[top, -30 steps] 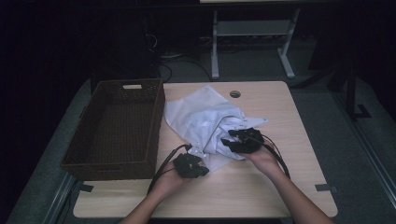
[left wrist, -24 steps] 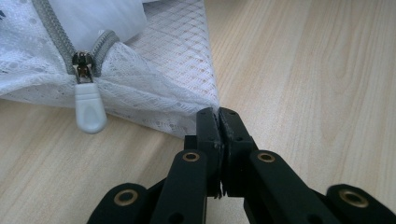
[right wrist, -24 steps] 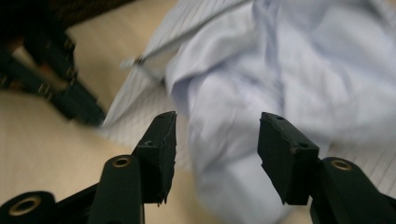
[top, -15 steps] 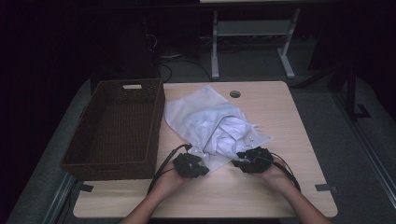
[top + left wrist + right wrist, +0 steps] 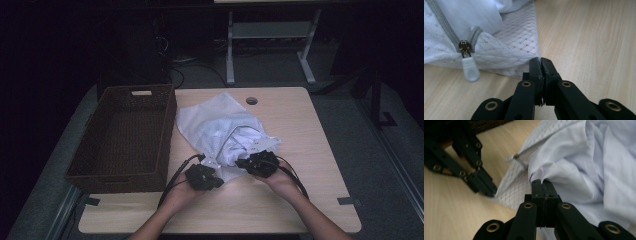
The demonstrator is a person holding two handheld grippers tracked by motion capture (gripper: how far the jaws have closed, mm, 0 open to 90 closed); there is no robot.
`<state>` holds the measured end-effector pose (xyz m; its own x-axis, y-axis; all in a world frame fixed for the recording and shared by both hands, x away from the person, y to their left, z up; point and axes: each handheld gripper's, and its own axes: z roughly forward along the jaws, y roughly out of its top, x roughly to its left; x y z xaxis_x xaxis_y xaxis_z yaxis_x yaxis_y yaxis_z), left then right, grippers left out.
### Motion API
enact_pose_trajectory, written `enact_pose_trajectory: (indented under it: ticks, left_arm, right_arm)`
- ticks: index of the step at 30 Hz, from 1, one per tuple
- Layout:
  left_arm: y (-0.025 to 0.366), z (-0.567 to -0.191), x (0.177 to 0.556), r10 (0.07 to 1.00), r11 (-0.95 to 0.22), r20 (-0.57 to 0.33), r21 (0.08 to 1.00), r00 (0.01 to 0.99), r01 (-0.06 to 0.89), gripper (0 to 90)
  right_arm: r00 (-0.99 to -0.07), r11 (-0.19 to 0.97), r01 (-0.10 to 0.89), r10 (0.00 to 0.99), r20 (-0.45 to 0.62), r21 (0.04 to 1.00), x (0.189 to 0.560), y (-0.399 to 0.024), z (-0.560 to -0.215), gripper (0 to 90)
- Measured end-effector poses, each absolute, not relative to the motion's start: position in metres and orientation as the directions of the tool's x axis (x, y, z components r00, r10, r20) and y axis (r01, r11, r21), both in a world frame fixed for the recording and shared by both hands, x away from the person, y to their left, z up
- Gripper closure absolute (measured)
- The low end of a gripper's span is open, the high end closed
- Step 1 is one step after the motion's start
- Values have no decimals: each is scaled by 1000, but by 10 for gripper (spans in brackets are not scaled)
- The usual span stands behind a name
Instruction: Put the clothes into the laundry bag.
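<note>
Status: white mesh laundry bag with a grey zip (image 5: 212, 125) lies flat mid-table on the pale wooden table (image 5: 320, 140), its near corner toward the person. A white smooth-fabric garment (image 5: 240, 145) bulges out of the open mouth, part in and part out.

Left gripper (image 5: 540, 61): jaws clenched on the near corner of the mesh, pinning it just above the tabletop. In the high view it sits at the bag's near edge (image 5: 204, 176). The grey zip slider with its white rubbery pull tab (image 5: 470, 71) lies just beside that corner, track parted, so the bag is open.

Right gripper (image 5: 543, 182): jaws have just been closing and now stand shut on a fold of the white garment at the mouth, cloth between them. In the high view it is at the garment's near edge (image 5: 257, 162).

Done, judging from the layout: bag opened, corner anchored, garment gripped.

Left: the garment still has to clear the mouth or go fully in. Can't tell which from these frames, though anchor-plus-pinch looks more like pulling out. How much cloth remains inside is hidden under the mesh.

Dark brown woven wicker basket (image 5: 125, 135) stands just beside the bag on the left, nothing in it. Likely the drop point.
</note>
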<state>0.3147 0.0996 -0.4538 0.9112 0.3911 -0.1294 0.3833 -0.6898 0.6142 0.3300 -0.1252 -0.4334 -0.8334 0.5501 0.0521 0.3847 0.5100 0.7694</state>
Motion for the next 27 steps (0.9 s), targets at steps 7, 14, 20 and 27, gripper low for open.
enact_pose_trajectory:
  ticks: [7, 14, 20, 27]
  left_arm:
    - [98, -454, 314, 371, -703, -117, 613, 921, 361, 878]
    - [97, -455, 314, 363, -713, -112, 605, 925, 354, 879]
    - [95, -456, 312, 354, -722, -106, 600, 929, 344, 886]
    - [95, -456, 313, 355, -723, -112, 597, 928, 349, 892]
  right_arm:
    - [-823, 514, 387, 567, 35, 766, 354, -98, -435, 896]
    - [-791, 501, 421, 610, 36, 756, 372, -79, -442, 895]
    - [-756, 478, 444, 653, 30, 758, 388, -69, -448, 896]
    - [-711, 459, 472, 703, 18, 752, 407, -55, -457, 898]
